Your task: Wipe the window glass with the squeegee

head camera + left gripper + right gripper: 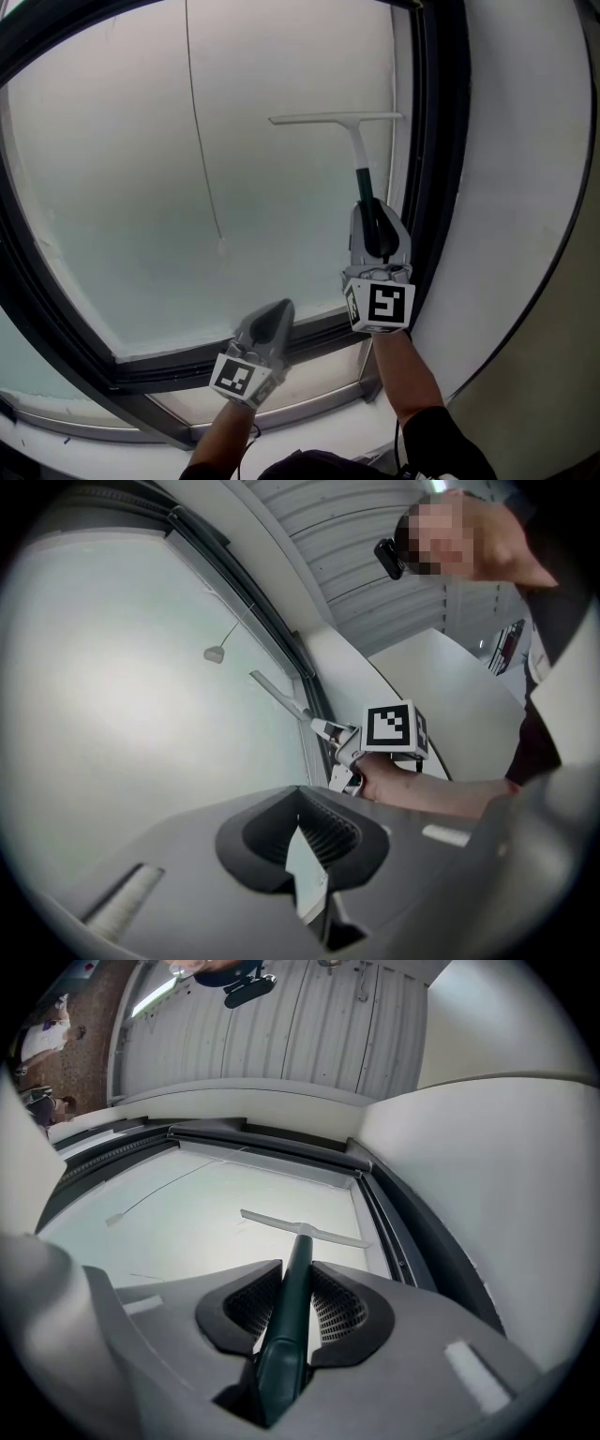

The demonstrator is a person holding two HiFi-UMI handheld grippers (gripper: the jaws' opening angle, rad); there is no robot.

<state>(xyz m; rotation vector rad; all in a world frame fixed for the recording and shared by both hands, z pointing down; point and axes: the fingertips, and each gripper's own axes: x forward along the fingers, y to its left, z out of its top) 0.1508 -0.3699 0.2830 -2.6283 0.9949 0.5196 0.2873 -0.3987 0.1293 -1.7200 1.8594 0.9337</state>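
Right tongs [378,225] clamped tight on the dark green handle of the squeegee [359,155]; handle runs straight out between the jaws, so the white blade sits crosswise, high on the right side of the window glass [141,187]; looks laid flat on the pane and set for a pull downward, I'd say; left tongs [272,314] low near the bottom edge of the pane, jaws all but closed on nothing, parked clear of the stroke; black frame [436,141] just beside the blade's right end, so little room that way; thin cord [202,141] hangs down the glass to the left, well apart from the blade, though likely in the way of passes further over.
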